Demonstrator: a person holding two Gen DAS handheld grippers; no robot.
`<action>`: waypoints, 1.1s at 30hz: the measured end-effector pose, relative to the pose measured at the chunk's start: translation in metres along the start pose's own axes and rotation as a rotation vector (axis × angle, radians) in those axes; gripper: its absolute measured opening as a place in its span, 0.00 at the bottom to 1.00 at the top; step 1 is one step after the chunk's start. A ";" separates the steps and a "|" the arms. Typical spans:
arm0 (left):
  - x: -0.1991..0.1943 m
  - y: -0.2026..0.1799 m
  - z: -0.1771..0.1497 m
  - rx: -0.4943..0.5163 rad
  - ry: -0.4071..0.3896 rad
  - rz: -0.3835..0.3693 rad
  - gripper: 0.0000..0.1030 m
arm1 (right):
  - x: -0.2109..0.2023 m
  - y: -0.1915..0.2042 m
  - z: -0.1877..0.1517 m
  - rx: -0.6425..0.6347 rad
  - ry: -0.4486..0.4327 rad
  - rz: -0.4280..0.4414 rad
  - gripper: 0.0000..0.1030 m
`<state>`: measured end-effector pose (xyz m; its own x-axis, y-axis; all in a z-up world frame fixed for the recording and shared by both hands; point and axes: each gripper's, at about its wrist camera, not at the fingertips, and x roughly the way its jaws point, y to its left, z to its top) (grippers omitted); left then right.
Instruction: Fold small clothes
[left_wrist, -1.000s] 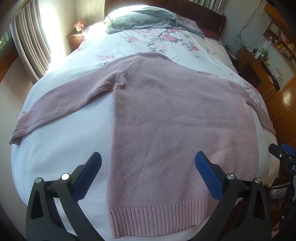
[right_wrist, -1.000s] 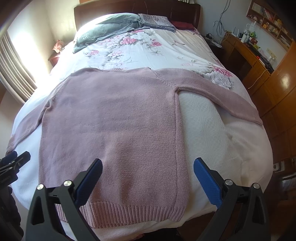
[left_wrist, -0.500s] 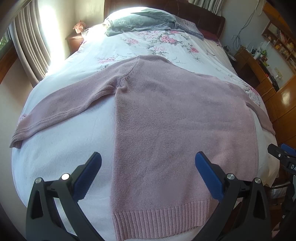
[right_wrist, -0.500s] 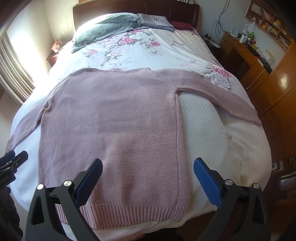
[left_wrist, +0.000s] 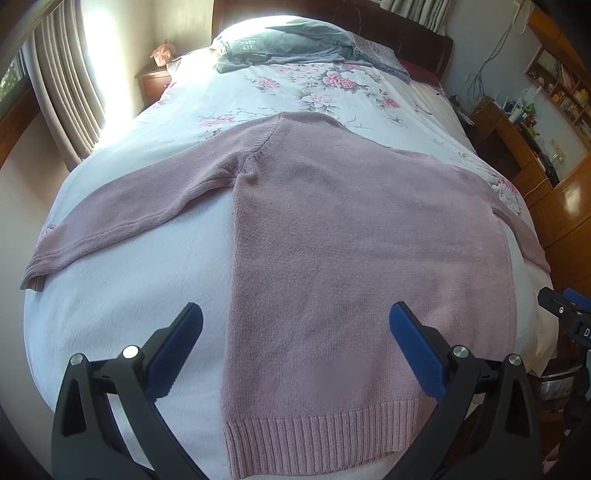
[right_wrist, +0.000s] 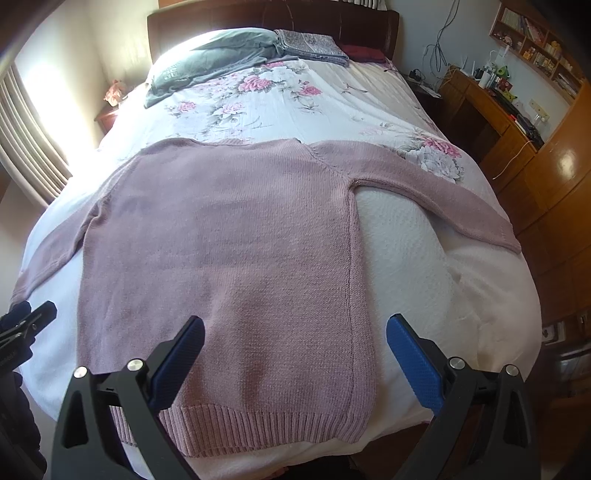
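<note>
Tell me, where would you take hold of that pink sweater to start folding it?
Probably at a sleeve cuff. The pink sweater lies flat and spread on the bed, both sleeves stretched outward. The left sleeve cuff sits near the bed's edge, so the open left gripper could come in from that outer side, pinch the cuff, and carry the sleeve across the body. The right gripper mirrors it.

You have a dusty-pink knit sweater (left_wrist: 354, 236) spread flat and unfolded across the foot of the bed (left_wrist: 122, 295), ribbed hem nearest you at the bed's edge, neckline away, both sleeves stretched outward to either side.
</note>
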<state>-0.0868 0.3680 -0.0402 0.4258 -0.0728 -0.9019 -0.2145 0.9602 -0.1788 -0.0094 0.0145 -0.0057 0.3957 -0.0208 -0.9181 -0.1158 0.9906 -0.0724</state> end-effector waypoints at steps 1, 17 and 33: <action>0.000 -0.002 0.000 -0.001 0.000 0.002 0.97 | 0.000 -0.001 0.000 -0.001 0.000 0.003 0.96; 0.027 -0.112 0.036 0.054 -0.072 -0.025 0.97 | 0.055 -0.219 0.050 0.146 0.006 0.030 0.96; 0.109 -0.291 0.109 0.022 -0.120 -0.079 0.97 | 0.230 -0.546 0.093 0.458 0.266 0.111 0.84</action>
<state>0.1173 0.1100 -0.0437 0.5426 -0.1172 -0.8318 -0.1570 0.9586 -0.2375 0.2293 -0.5187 -0.1413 0.1525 0.1125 -0.9819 0.2891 0.9450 0.1531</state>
